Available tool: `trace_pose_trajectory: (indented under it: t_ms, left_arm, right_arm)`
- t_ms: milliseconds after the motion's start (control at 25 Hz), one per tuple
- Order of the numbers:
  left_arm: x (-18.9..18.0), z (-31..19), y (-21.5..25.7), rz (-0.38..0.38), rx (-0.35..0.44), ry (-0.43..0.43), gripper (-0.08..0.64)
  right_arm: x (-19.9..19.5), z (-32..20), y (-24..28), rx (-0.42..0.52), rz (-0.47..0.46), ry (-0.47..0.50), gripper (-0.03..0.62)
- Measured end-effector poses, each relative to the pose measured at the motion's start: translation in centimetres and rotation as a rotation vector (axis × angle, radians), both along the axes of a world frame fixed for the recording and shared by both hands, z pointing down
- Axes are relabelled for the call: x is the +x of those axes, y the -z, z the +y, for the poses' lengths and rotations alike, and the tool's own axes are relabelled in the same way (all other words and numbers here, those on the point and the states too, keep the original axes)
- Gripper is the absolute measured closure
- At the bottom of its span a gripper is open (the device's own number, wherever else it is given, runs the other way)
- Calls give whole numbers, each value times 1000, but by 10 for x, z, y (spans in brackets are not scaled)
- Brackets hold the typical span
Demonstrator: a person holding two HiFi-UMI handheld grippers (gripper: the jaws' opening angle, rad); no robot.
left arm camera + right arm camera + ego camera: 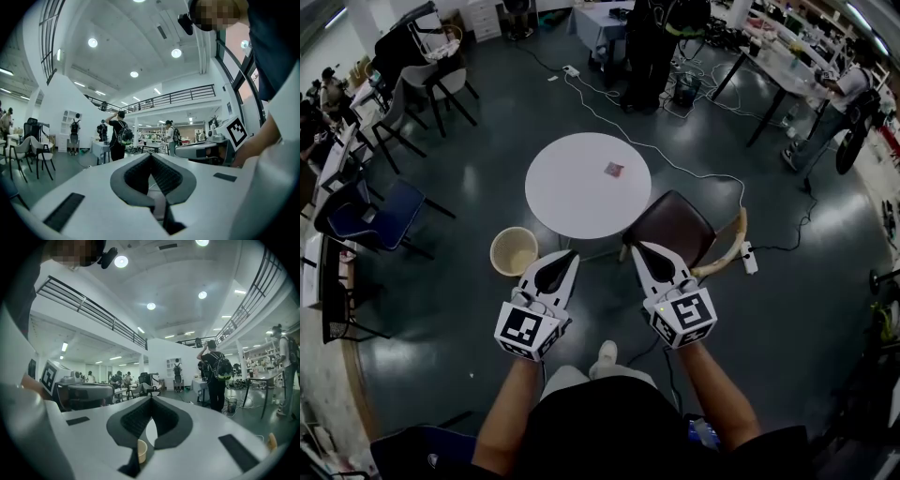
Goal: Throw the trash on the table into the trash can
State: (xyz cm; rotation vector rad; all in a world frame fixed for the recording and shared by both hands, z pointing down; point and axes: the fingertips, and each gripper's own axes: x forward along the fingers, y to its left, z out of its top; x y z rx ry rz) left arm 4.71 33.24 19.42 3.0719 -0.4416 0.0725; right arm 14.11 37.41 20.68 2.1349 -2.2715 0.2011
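Head view: sm. pinkish trash (613,170), maybe wrapper.

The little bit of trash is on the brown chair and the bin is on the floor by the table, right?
Not quite. The head view shows the bit of trash lying on the round white table, not on the brown chair. The bin does stand on the floor beside the table.

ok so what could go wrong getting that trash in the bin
The trash is small and flat on the table; the left gripper and right gripper, both shut, might fumble it. The brown chair blocks the right-side approach. The trash can sits low beside the table, so a drop could miss.
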Motion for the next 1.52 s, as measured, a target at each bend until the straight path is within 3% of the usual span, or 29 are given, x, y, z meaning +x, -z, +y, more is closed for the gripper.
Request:
trace_pose_trajectory:
  t_ms: [120, 480, 1160, 1520]
  left_arm:
    - [8, -9, 3, 18, -21, 26, 545]
    - [31, -48, -7, -24, -13, -1, 545]
    - [70, -210, -34, -57, -11, -199, 545]
    - [74, -267, -51, -54, -74, -279, 545]
  right_arm:
    - [7, -10, -6, -13, 12, 7, 575]
    - [26, -51, -17, -36, -13, -3, 575]
    - [57, -208, -49, -104, -34, -147, 575]
    - [64, -254, -68, -173, -12, -232, 575]
